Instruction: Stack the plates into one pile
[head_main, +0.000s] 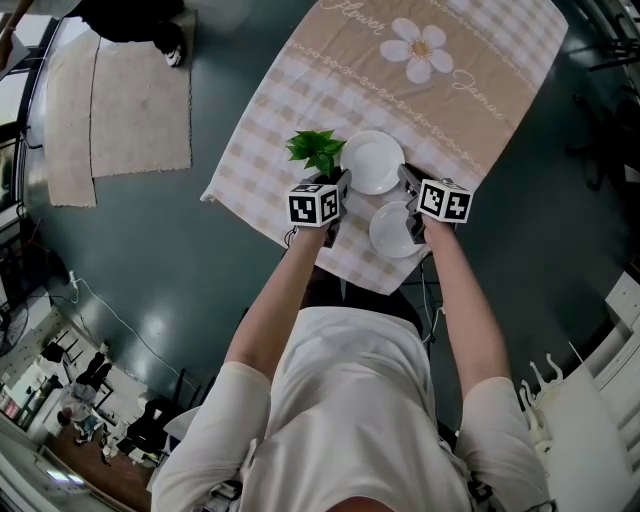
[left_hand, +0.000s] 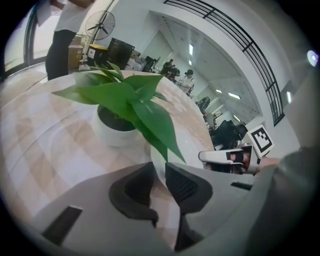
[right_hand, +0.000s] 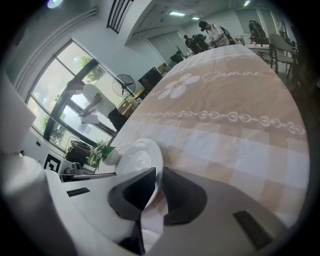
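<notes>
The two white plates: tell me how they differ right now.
The far plate sits beside the potted plant; the near plate lies away from it. The far plate's rim is pinched by the left gripper and right gripper; the near plate is ungripped. Both are white and round.

Potted plant (head_main: 318, 150) on checked cloth (head_main: 300, 90); rug (head_main: 140, 100) nr table.

White plates (head_main: 372, 162); beige-and-white checked tablecloth (head_main: 300, 100), white daisy print (head_main: 420, 48); green plant (head_main: 318, 150), white pot (left_hand: 112, 132); dark teal floor (head_main: 150, 260).
</notes>
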